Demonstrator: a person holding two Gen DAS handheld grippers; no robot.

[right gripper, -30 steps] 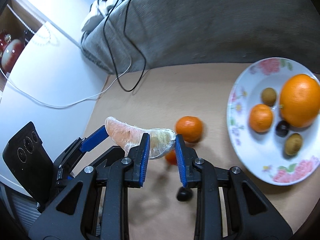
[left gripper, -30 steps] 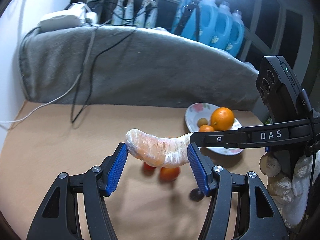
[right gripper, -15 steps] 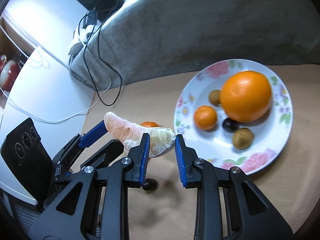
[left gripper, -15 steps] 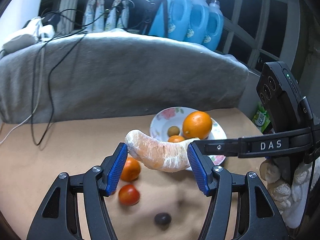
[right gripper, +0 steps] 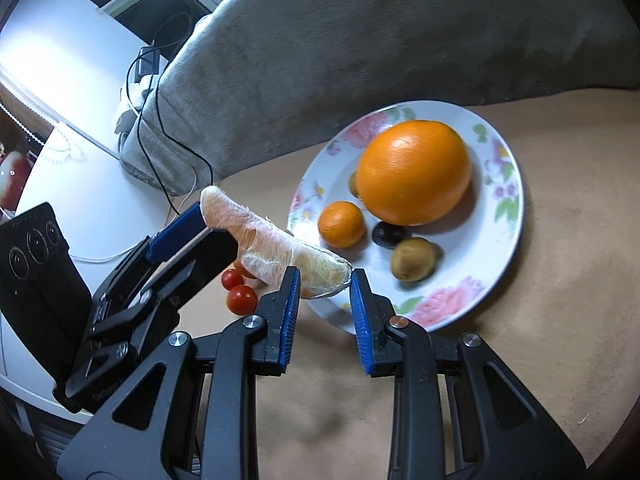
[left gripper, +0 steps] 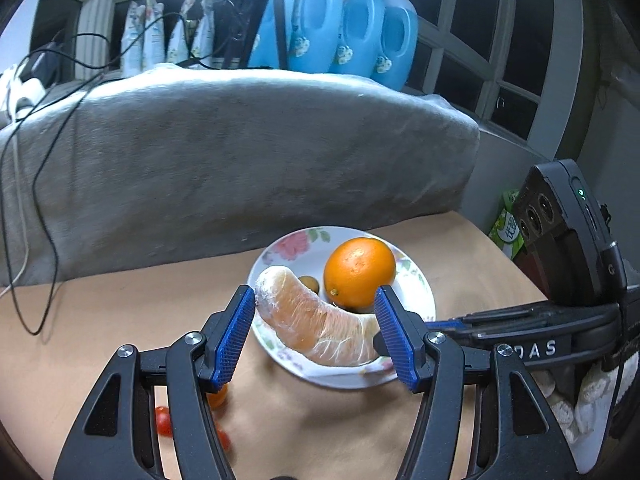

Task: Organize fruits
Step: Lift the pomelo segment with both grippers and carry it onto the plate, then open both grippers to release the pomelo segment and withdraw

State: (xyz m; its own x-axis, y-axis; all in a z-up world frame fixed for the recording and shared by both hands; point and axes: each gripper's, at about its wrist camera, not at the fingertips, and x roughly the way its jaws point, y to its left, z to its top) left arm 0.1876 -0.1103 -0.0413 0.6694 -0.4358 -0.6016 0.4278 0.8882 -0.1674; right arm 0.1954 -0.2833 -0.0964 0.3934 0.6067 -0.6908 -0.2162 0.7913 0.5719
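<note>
Both the left gripper (left gripper: 316, 332) and right gripper (right gripper: 324, 304) pinch the peeled pomelo wedge (left gripper: 320, 328) above the plate (right gripper: 508, 216), cherry tomatoes (right gripper: 240, 298) below-left still loose.

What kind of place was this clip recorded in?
Probably a home, perhaps a utility or laundry corner set up for recording. Blue detergent bottles line a window ledge, a grey blanket drapes over something behind the table, and a flowered plate holds fruit.
</note>
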